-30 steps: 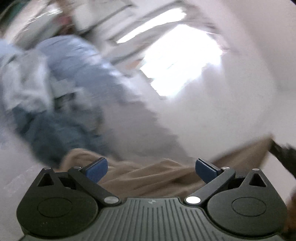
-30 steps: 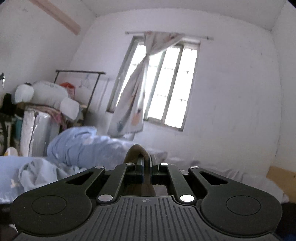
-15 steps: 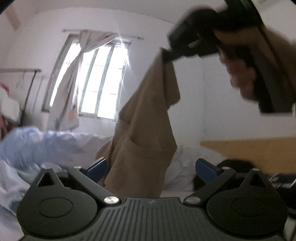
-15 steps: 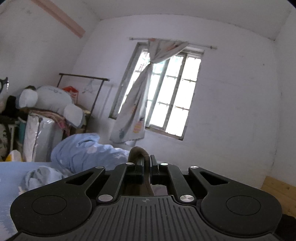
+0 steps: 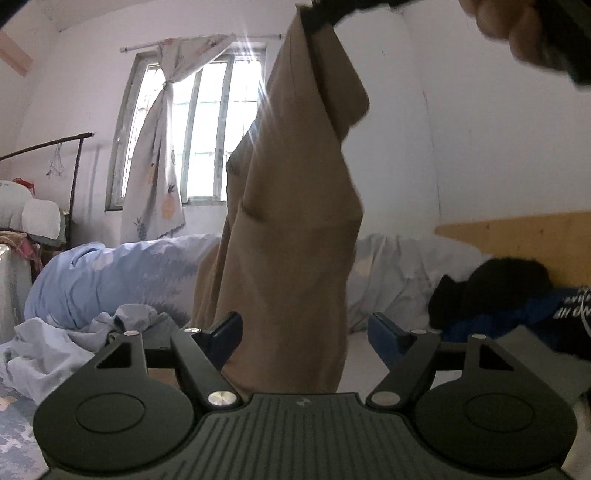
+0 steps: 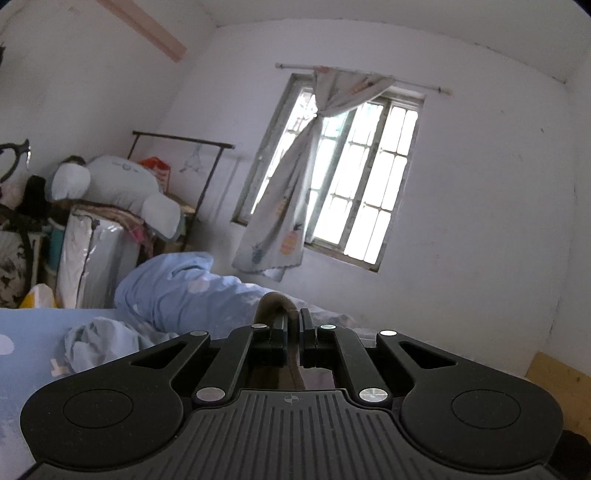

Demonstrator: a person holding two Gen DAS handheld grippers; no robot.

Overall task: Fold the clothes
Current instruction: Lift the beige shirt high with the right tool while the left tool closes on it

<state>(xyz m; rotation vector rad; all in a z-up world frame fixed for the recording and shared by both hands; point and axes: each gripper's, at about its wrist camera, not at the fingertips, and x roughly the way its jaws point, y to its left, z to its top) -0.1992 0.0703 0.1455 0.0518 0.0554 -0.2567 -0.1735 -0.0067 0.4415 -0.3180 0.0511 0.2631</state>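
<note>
Tan garment (image 5: pixel 295 206) suspended above the bed (image 5: pixel 391 266), its top edge pinched between the closed fingers of the right gripper (image 6: pixel 293 325), which a hand (image 5: pixel 517 33) holds at the upper edge of the left wrist view. Left gripper (image 5: pixel 304 330) with fingers spread wide, the hanging cloth passing between them without visible contact. Blue quilt (image 5: pixel 110 277) along the bed's far edge; dark clothes (image 5: pixel 495 295) near the headboard (image 5: pixel 524 240).
</note>
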